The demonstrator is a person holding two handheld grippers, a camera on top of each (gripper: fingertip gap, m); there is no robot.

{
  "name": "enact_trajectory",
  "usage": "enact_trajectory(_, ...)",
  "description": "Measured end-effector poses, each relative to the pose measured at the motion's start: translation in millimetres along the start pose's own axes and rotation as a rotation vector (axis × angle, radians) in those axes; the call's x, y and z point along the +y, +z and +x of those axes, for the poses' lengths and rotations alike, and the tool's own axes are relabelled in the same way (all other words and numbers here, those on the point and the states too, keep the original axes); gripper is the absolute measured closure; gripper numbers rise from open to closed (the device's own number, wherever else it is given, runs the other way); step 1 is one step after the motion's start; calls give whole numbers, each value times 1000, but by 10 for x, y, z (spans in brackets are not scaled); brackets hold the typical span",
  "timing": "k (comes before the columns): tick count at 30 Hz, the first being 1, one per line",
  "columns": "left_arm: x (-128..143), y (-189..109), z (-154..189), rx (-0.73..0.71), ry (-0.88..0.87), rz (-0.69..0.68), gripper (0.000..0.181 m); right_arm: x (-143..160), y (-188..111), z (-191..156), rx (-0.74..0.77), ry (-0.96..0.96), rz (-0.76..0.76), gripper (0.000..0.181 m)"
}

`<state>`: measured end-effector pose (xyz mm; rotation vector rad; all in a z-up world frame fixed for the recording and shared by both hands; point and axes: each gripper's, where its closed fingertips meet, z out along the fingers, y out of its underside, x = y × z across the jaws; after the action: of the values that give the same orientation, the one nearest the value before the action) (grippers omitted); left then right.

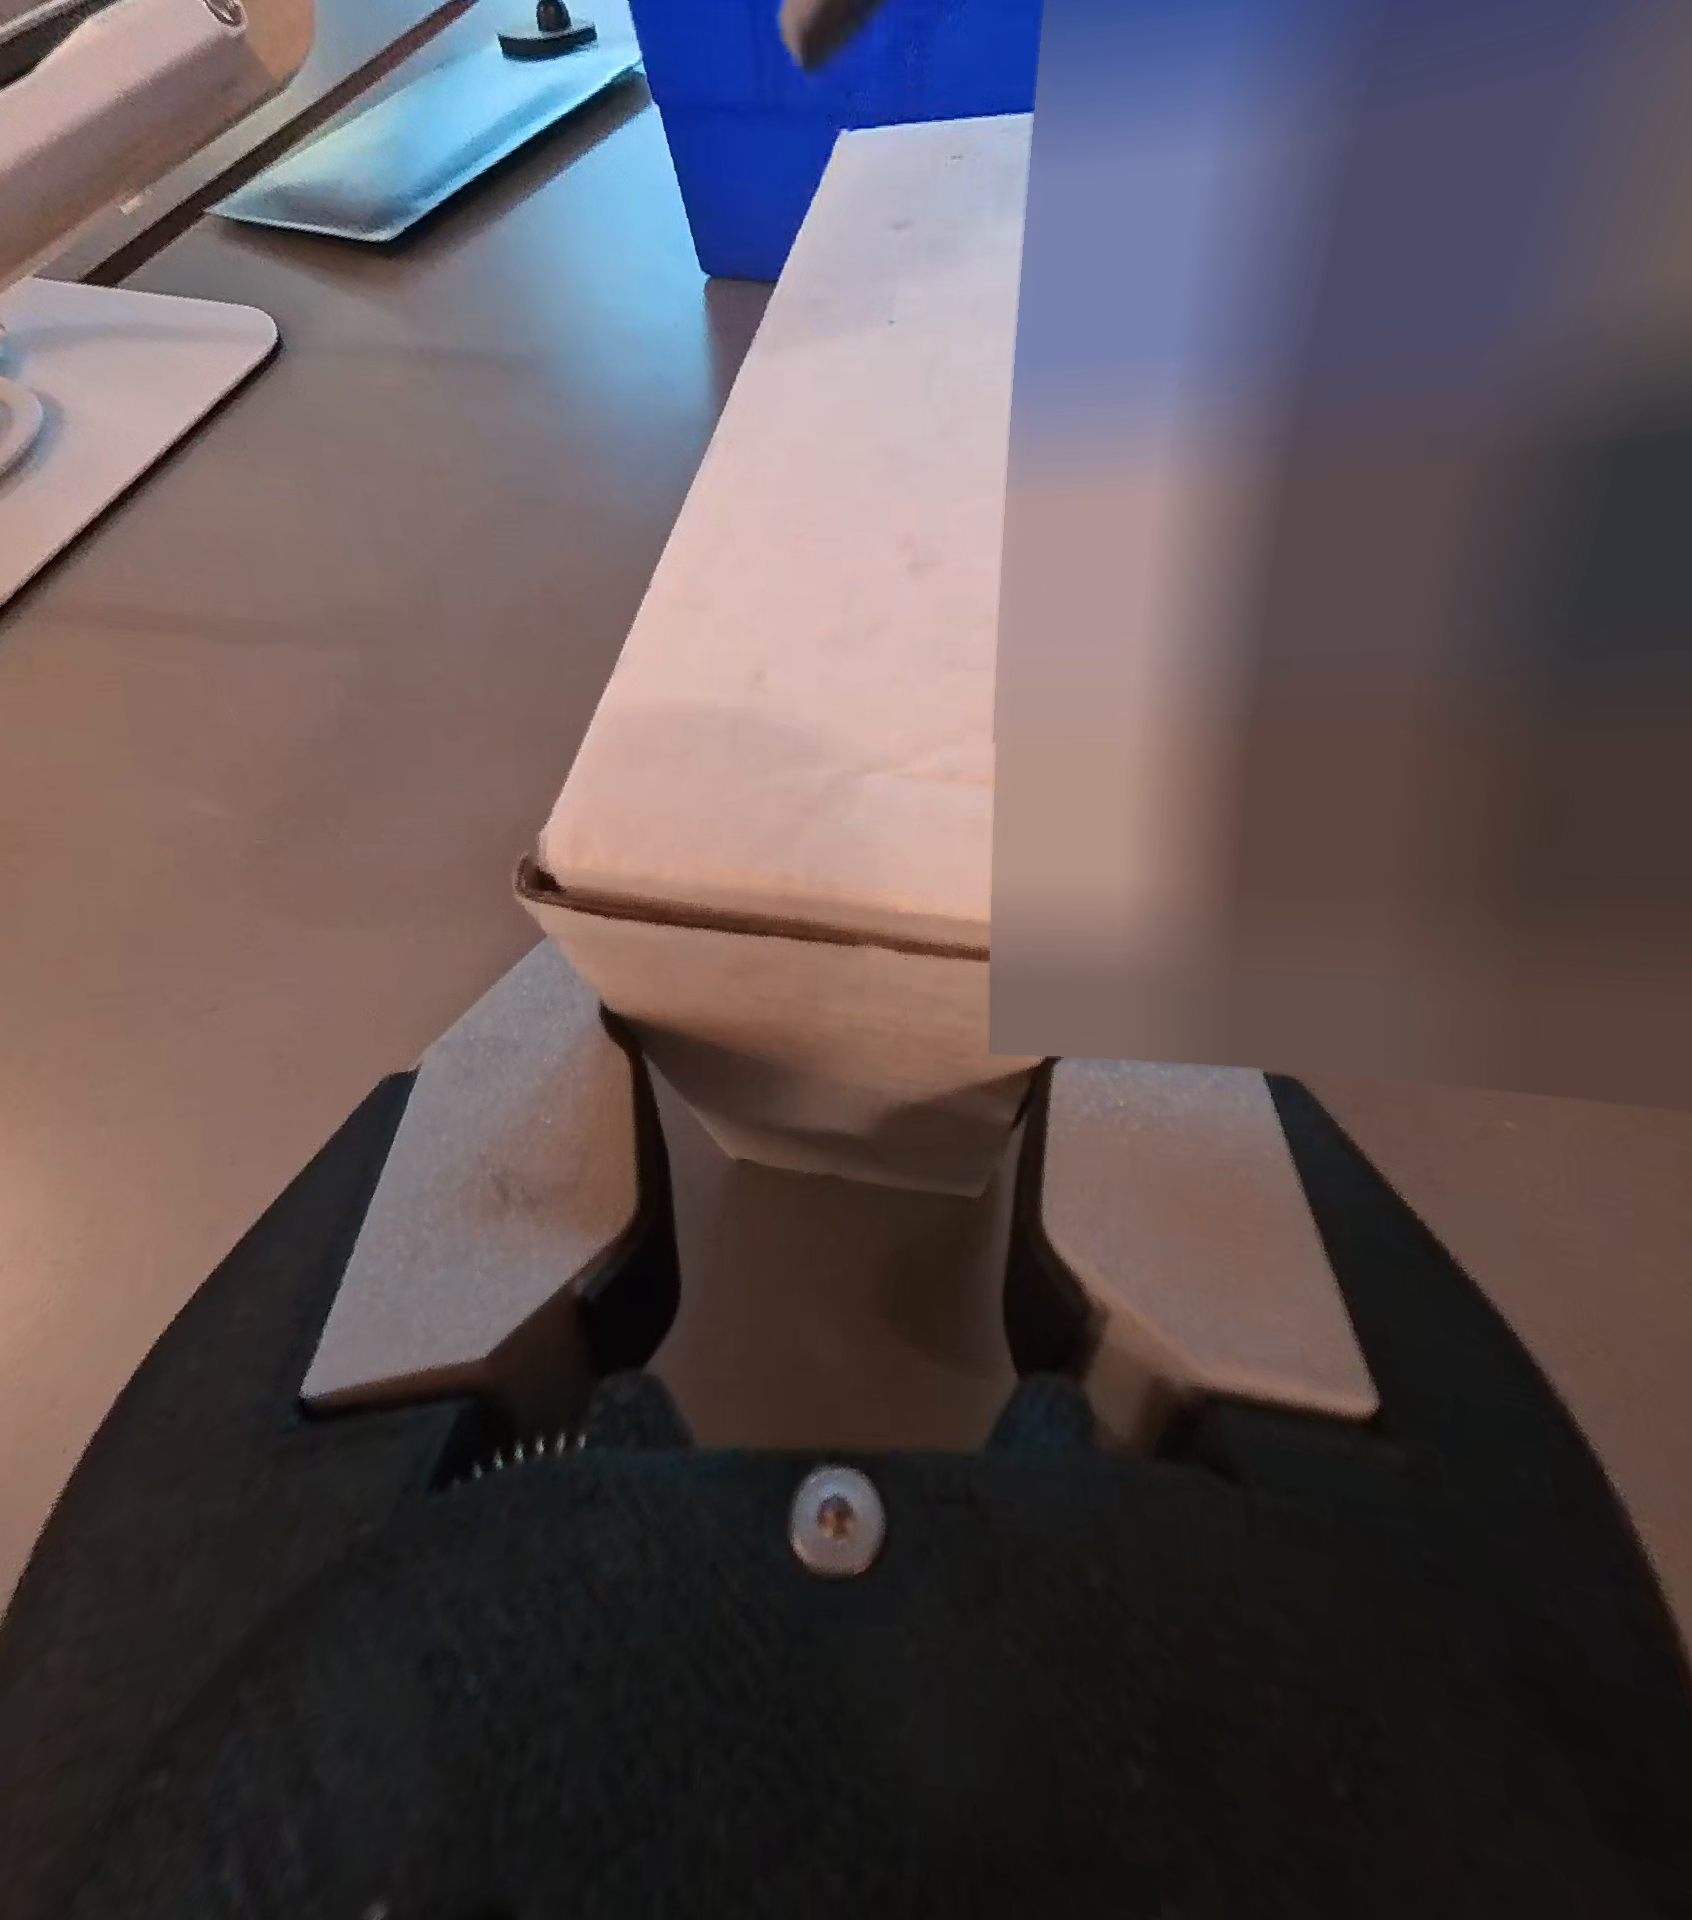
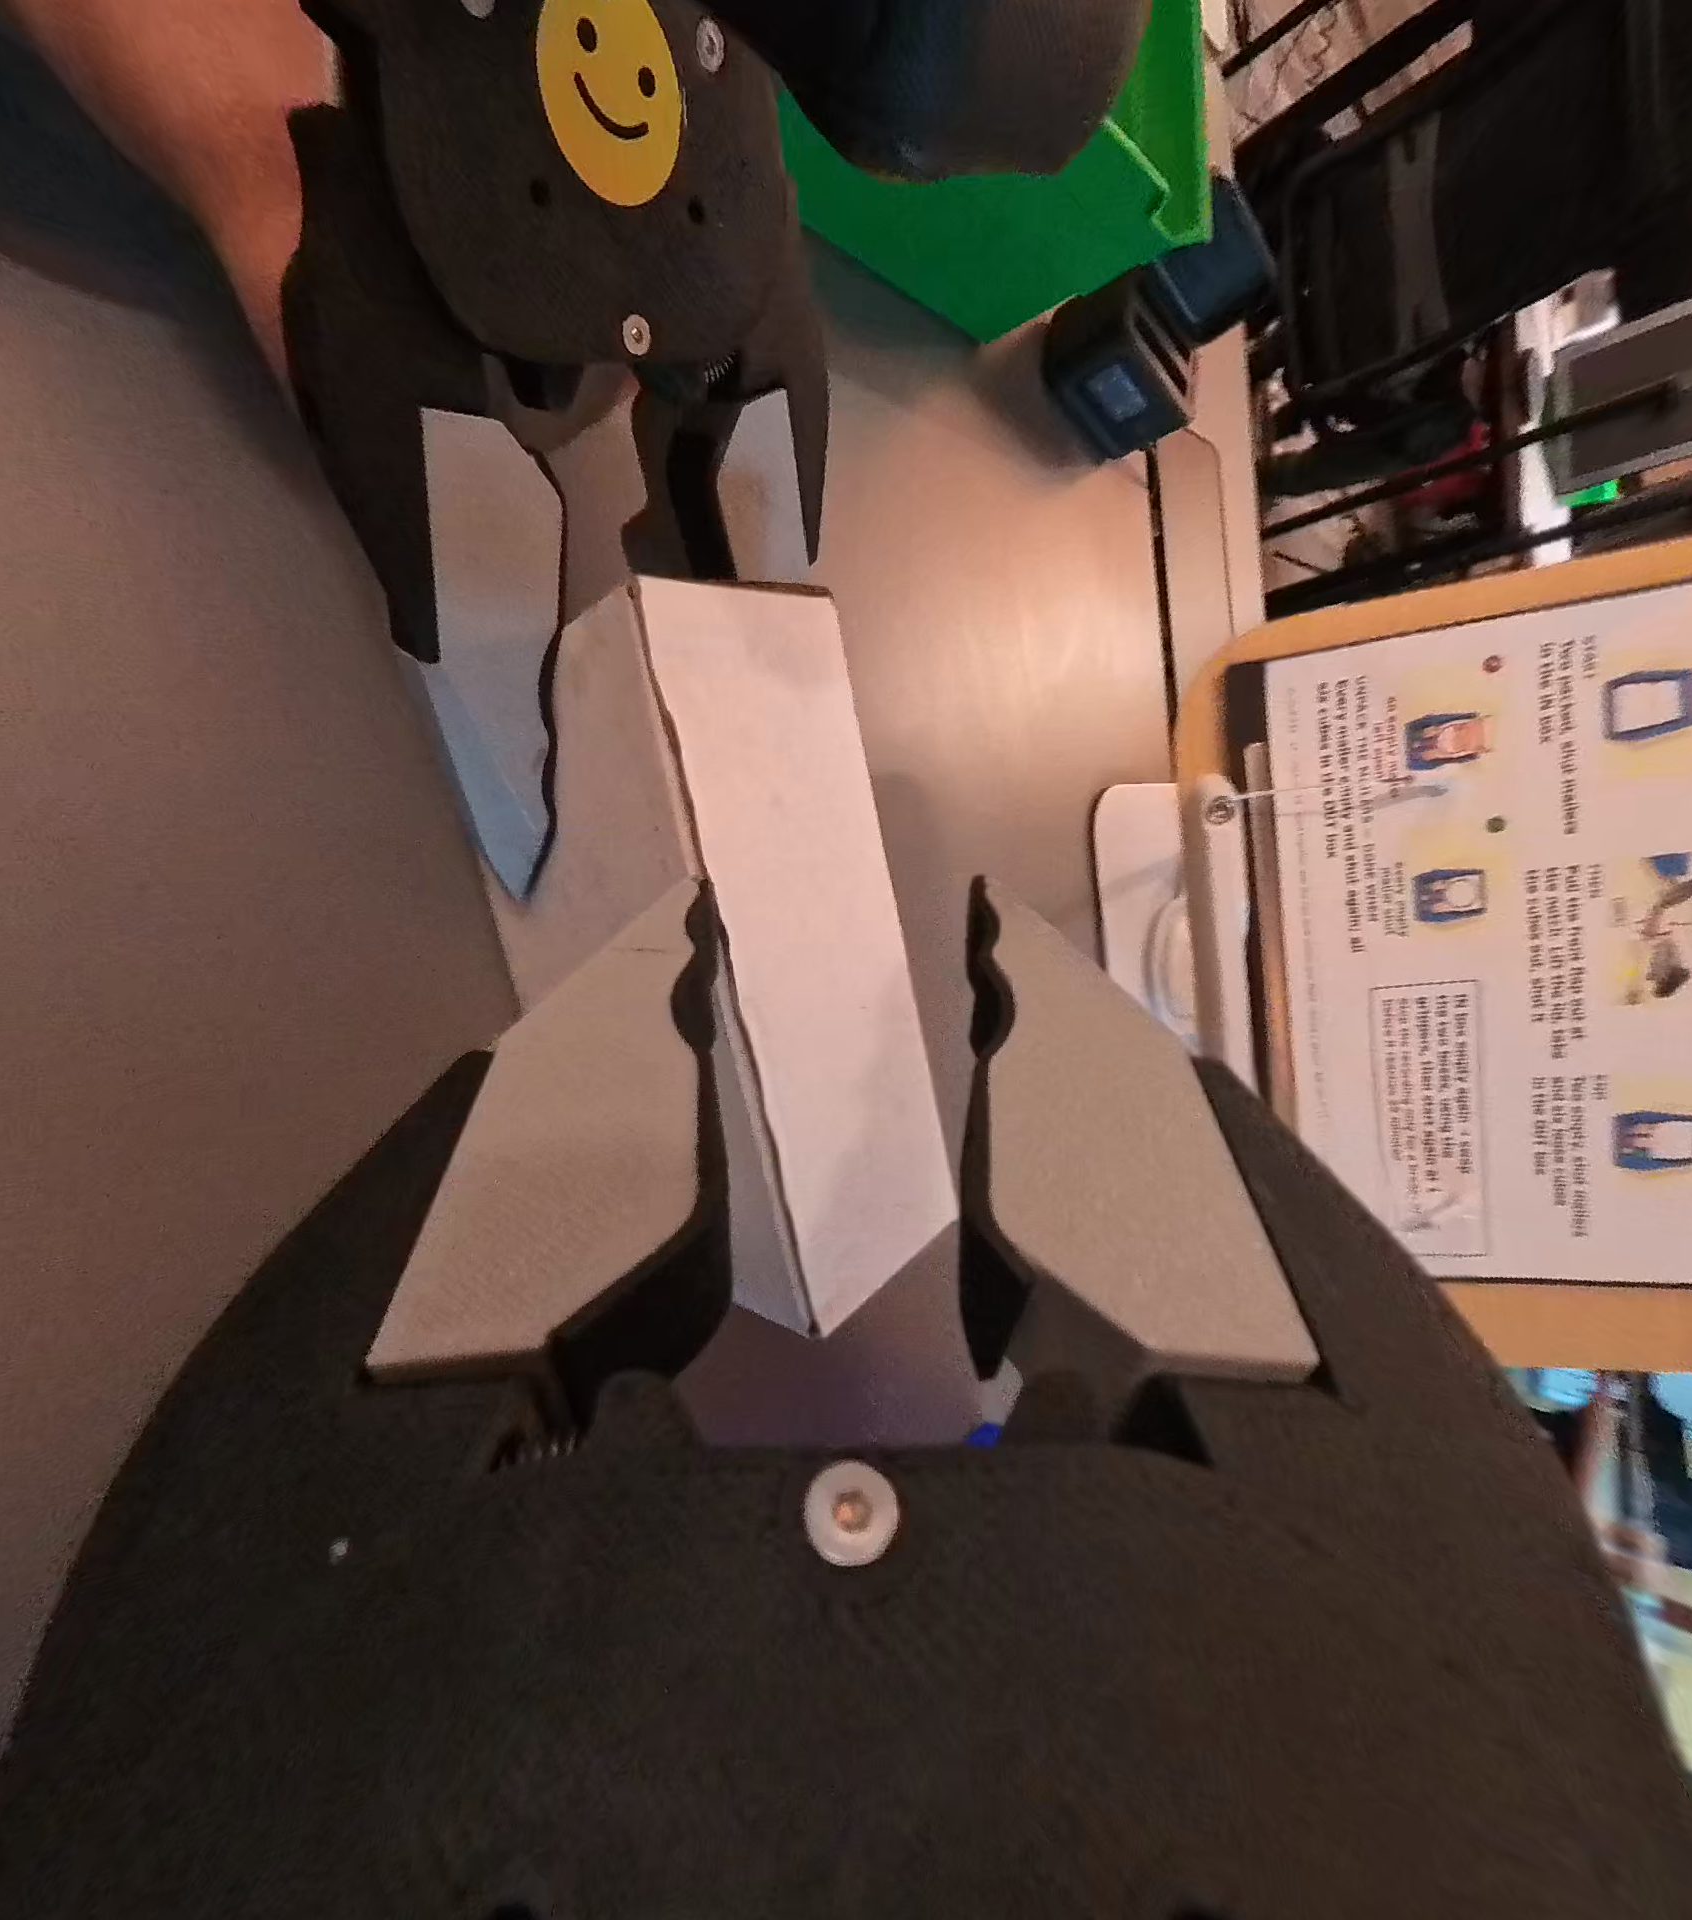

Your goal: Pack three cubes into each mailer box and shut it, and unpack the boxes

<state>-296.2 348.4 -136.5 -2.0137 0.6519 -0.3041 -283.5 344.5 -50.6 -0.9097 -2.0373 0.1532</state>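
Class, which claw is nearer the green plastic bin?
Left. The left claw sits beside the green plastic bin; the right claw grips the white cardboard mailer box's opposite end.

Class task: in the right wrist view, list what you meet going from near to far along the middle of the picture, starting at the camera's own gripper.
Right hand-held gripper → white mailer box lying between its fingers → left hand-held gripper at the box's far end → green bin behind it.

A blur patch hid the right part of the white mailer box (image 1: 821, 582) in the left wrist view. Beyond the box, the blue bin (image 1: 748, 135) ran off the top edge. Whether the box held cubes stayed unseen.
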Motion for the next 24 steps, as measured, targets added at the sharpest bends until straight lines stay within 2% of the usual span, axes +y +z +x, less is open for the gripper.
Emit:
enact_trajectory(1,1,-1,0,-1,-2,0,105,-13,-1,13,21,-32,-5,134)
enact_trajectory(4,4,-11,-8,-2,-36,1,105,-75,1,26,113,-169,-20,140)
enact_trajectory(9,-20,-23,13,27,-112,19,105,-125,121,-68,255,-383,-52,162)
enact_trajectory(14,-22,11,140,6,61,5,105,-207,207,-80,138,-195,10,181)
enact_trajectory(15,-51,32,223,21,108,15,105,-189,241,-46,140,-200,-3,176)
enact_trajectory(18,-63,49,174,-5,116,16,105,-175,283,-9,121,-234,-21,180)
enact_trajectory(21,-75,21,69,-70,188,34,105,-212,233,116,125,-227,-25,161)
enact_trajectory(23,-82,4,69,-105,256,41,105,-232,192,119,47,-156,-20,157)
enact_trajectory(24,-85,-4,61,-129,292,41,105,-234,174,88,-16,-112,-18,165)
